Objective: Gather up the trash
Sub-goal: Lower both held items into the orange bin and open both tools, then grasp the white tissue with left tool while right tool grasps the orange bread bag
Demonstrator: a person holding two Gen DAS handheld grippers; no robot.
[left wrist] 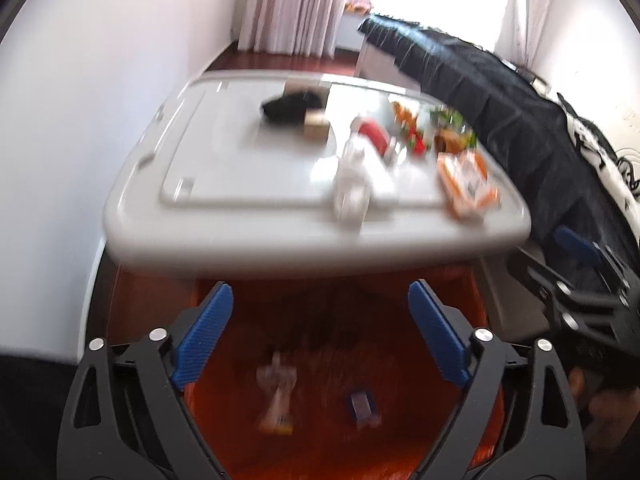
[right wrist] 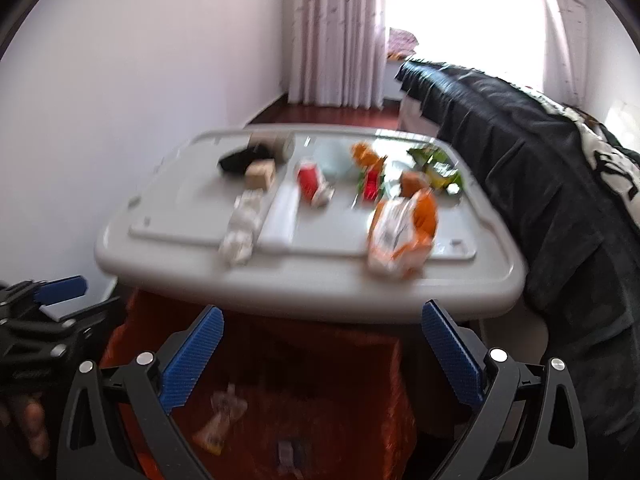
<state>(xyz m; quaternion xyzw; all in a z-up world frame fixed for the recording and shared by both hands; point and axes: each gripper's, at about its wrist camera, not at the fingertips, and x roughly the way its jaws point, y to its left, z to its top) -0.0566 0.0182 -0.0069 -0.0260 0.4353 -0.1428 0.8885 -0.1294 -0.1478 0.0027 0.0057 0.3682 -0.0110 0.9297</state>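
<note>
While both grippers, left (left wrist: 320, 332) and right (right wrist: 322, 354), hang spread and empty over an orange bin (left wrist: 400, 452) holding two wrappers (left wrist: 276, 396), most trash (right wrist: 400, 232) remains on the white table (right wrist: 312, 284).

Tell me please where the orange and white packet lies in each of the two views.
Left wrist view: orange and white packet at the table's right front corner.
Right wrist view: the packet right of centre, near the front edge.
Shared landmark: red can.
</note>
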